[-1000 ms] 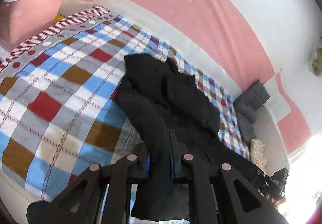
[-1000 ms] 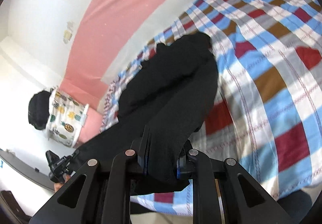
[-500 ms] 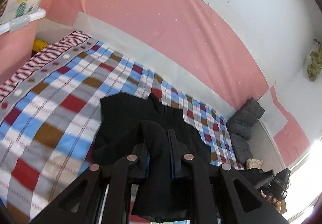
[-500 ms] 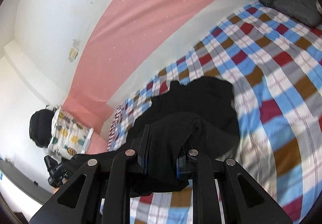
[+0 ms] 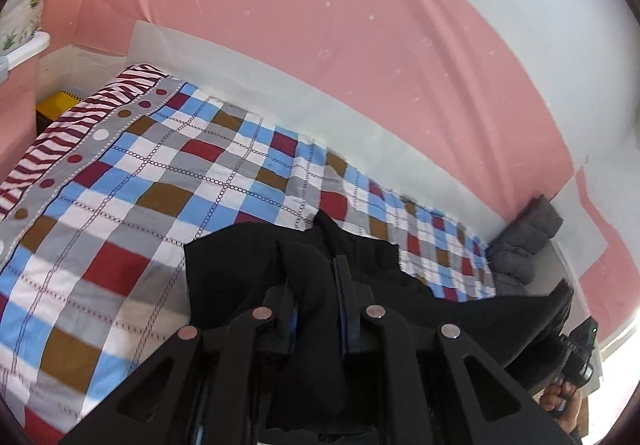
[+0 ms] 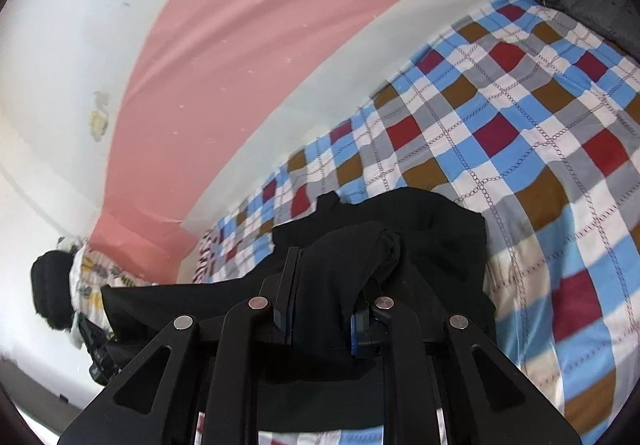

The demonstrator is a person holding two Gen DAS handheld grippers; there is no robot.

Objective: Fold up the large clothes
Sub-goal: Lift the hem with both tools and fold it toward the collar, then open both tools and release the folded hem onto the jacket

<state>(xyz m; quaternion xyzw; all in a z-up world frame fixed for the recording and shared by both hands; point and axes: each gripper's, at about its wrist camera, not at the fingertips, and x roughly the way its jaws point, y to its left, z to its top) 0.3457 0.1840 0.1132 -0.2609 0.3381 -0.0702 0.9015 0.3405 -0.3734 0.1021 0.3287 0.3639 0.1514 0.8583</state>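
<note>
Ahead of both claws stretches the bed [image 5: 168, 181], covered in a checked quilt of blue, white, grey, red and brown squares, with a pink and white wall [image 5: 360, 45] rising beyond its far edge. On the quilt, directly in front of each claw and partly under it, lies the black garment [image 5: 236, 269], a large dark piece bunched into folds; its near edge is lifted off the bed and runs from one claw across to the other, sagging between them. The left claw [image 5: 316, 305] is aimed forward over the bed and tipped slightly downward, its two fingers closed tight on a raised ridge of the black cloth, which drapes down over the frame towards the camera. The right claw [image 6: 320, 309] is held in much the same pose, pointing across the quilt, its fingers pinched on a rounded bulge of the same garment that spills over the right-hand finger. Far to the right of the left claw, at the end of the bed, sits a grey quilted cushion [image 5: 528, 241]. From the left wrist, the person's right hand [image 5: 568, 405] shows low at the right edge, wrapped around the other tool's handle. Left of the right claw, a pineapple-print cloth [image 6: 92, 285] is draped with a dark object beside it.
</note>
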